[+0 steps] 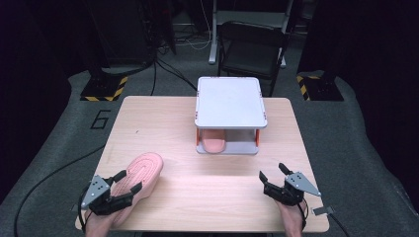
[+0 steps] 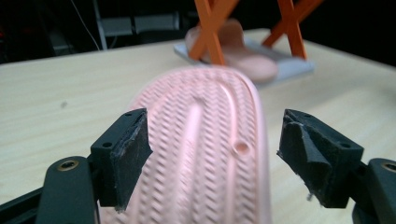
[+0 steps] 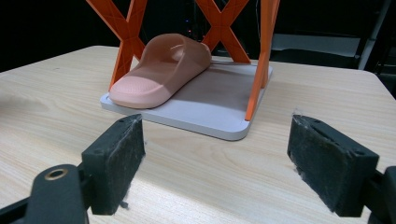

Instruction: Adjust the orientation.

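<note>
Wooden table [image 1: 207, 187]; upturned pink slipper [image 1: 141, 173]; shoe rack [image 1: 230, 103]

A light wooden bench [image 1: 207, 182] carries a small two-level rack [image 1: 230, 101]: a grey top shelf with rounded corners sits on orange crossed struts [image 3: 126, 32] above a grey base plate [image 3: 219, 114]. The rack stands at the far middle of the bench. Beyond the bench, a dark folding chair [image 1: 253, 47] stands on the grey floor [image 1: 54, 123], just beside a white frame leg [image 1: 213, 29]. Two black stands with yellow-and-black striped bases are at the far left [image 1: 104, 89] and far right [image 1: 316, 86]. A number six [image 1: 101, 118] is marked on the floor to the left of the bench, and black cables [image 1: 47, 177] run across the floor.
</note>
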`<state>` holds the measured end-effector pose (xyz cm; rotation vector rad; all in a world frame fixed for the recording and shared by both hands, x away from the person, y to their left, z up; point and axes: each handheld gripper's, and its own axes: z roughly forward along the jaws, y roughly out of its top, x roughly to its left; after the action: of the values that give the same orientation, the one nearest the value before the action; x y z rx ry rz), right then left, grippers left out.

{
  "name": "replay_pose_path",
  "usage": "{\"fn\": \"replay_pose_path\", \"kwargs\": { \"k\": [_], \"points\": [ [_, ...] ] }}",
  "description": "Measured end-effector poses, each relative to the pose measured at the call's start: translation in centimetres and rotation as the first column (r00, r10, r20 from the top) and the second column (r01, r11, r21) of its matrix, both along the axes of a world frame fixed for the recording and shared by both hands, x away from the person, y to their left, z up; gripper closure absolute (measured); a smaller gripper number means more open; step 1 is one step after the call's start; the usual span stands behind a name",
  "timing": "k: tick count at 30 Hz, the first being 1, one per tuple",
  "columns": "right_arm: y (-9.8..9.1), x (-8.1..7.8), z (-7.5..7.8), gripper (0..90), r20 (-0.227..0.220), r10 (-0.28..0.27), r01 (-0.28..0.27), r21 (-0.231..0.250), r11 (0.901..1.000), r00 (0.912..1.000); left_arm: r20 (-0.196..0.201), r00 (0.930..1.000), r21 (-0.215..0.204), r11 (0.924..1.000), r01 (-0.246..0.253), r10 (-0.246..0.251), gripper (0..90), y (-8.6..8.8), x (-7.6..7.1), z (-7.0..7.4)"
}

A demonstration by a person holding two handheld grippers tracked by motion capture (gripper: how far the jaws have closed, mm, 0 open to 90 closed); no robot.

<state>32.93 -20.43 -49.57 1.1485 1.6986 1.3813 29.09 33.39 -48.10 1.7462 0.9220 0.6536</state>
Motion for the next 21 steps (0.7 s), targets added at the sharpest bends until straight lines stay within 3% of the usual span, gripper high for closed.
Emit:
{"fn": "replay_pose_path", "kwargs": {
  "k": [1, 2, 3, 4, 5, 8, 9, 14, 21],
  "points": [
    [-0.1, -0.1, 0.0, 18.7, 0.000, 0.003, -0.003, -0.004, 1.0000, 1.0000, 0.001, 1.0000, 0.052, 0.9986, -0.006, 0.006, 23.0, -0.3, -0.2, -0.3],
    [-0.1, -0.1, 0.1, 18.8, 0.001, 0.002, -0.002, -0.002, 1.0000, 1.0000, 0.001, 1.0000, 0.052, 0.9986, -0.006, 0.006, 23.0, -0.3, -0.2, -0.3],
    [-0.1, -0.1, 0.0, 19.1, 0.003, 0.001, -0.001, -0.004, 1.0000, 1.0000, -0.008, 0.9999, 0.109, 0.9940, -0.007, 0.008, 23.0, -0.6, -0.3, -0.6],
    [-0.1, -0.1, 0.0, 19.3, -0.001, -0.003, 0.003, 0.000, 1.0000, 1.0000, 0.013, 0.9998, 0.184, 0.9827, -0.020, 0.018, 23.0, -0.8, -0.4, -1.0],
    [-0.2, -0.1, -0.1, 19.3, 0.001, -0.002, 0.002, -0.003, 1.0000, 1.0000, 0.010, 0.9997, 0.199, 0.9797, -0.022, 0.021, 23.6, -0.7, -0.4, -1.0],
    [-0.3, 0.0, -0.1, 19.5, 0.002, -0.005, 0.005, -0.002, 1.0000, 1.0000, -0.003, 0.9993, 0.188, 0.9815, -0.035, 0.036, 28.9, 0.3, 0.0, -1.0],
    [-0.3, -0.1, -0.1, 19.5, 0.001, -0.006, 0.006, 0.002, 1.0000, 1.0000, -0.017, 0.9990, 0.158, 0.9867, -0.037, 0.040, 29.0, 0.6, 0.2, -1.0],
    [-0.3, -0.1, -0.2, 19.8, -0.003, -0.009, 0.009, -0.011, 0.9999, 1.0000, -0.023, 0.9974, 0.103, 0.9925, -0.065, 0.068, 33.3, 2.4, 1.2, -0.8],
    [-0.1, 0.0, -0.3, 20.3, -0.009, -0.002, 0.002, -0.004, 1.0000, 1.0000, -0.011, 0.9963, 0.104, 0.9910, -0.084, 0.085, 37.5, 4.3, 2.3, 0.4]
  ]
}}
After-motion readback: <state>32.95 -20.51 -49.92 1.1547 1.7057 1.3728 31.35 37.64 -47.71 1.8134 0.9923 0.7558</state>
